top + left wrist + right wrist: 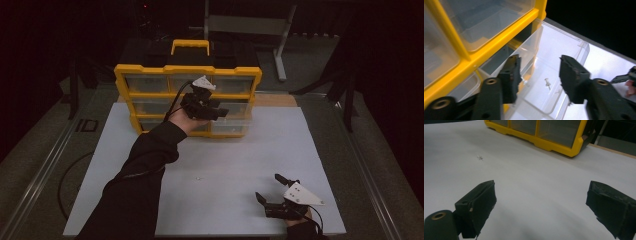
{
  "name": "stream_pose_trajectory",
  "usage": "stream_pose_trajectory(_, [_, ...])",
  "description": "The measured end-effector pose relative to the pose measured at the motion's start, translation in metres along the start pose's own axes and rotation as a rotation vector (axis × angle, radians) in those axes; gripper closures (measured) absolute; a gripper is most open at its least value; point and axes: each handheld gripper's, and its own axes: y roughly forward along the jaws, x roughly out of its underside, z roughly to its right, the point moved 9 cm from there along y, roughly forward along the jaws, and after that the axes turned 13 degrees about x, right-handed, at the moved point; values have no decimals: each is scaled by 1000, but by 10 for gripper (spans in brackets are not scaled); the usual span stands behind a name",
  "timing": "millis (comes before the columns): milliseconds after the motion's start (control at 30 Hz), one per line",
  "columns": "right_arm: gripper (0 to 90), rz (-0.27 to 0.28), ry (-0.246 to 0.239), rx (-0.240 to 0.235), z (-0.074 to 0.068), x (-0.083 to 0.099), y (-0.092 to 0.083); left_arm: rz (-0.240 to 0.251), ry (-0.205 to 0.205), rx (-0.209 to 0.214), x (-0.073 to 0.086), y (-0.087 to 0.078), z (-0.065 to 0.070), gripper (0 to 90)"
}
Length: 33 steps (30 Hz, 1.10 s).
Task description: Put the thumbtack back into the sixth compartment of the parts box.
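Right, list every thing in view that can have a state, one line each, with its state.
Yellow plastic drawer organiser: upright at the table's far edge.
Clear plastic drawer: pulled out, a pushpin inside.
Small white pushpin in the drawer: lying on the drawer floor.
Small pushpin on the white table: lying loose.
Left gripper: open, at the pulled-out drawer.
Right gripper: open, holding nothing, low over the table.

High cam sat above our side, looking forward and down over the whole white bench (220,165) to the yellow organizer (187,100) at the far edge. Left claw (539,75) cam rode close up against the organizer (461,60), looking into a pulled-out clear drawer (554,72). Right claw (541,207) cam sat low near the bench (536,177), facing across to the organizer (554,135). We had the organizer in all three.
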Motion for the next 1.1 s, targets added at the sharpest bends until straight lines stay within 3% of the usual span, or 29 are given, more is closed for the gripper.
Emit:
stream_pose_trajectory(133, [88, 0, -1, 1, 0, 0, 0, 2, 16, 3, 2, -5, 4, 432])
stream_pose_trajectory(267, [88, 1, 1, 2, 0, 0, 0, 12, 19, 33, 6, -10, 9, 332])
stream_pose_trajectory(467, [88, 0, -3, 3, 0, 0, 0, -24, 36, 75, 21, -14, 19, 164])
stream_pose_trajectory(633, [88, -1, 0, 3, 0, 0, 0, -29, 35, 89, 34, -18, 25, 87])
stream_pose_trajectory(833, [89, -2, -2, 4, 0, 0, 0, -33, 47, 106, 52, -20, 30, 26])
stream_pose_trajectory(900, [88, -2, -1, 4, 0, -1, 0, -34, 45, 123, 63, -20, 32, 19])
stream_pose_trajectory(933, [89, -2, 0, 5, 0, -1, 0, -33, 50, 150, 67, -20, 34, 19])
stream_pose_trajectory(1033, [88, -4, 1, 6, 0, 0, 0, -42, 41, 168, 80, -19, 34, 11])
stream_pose_trajectory(1100, [88, -4, -1, 5, 0, 0, 0, -39, 36, 159, 84, -19, 33, 10])
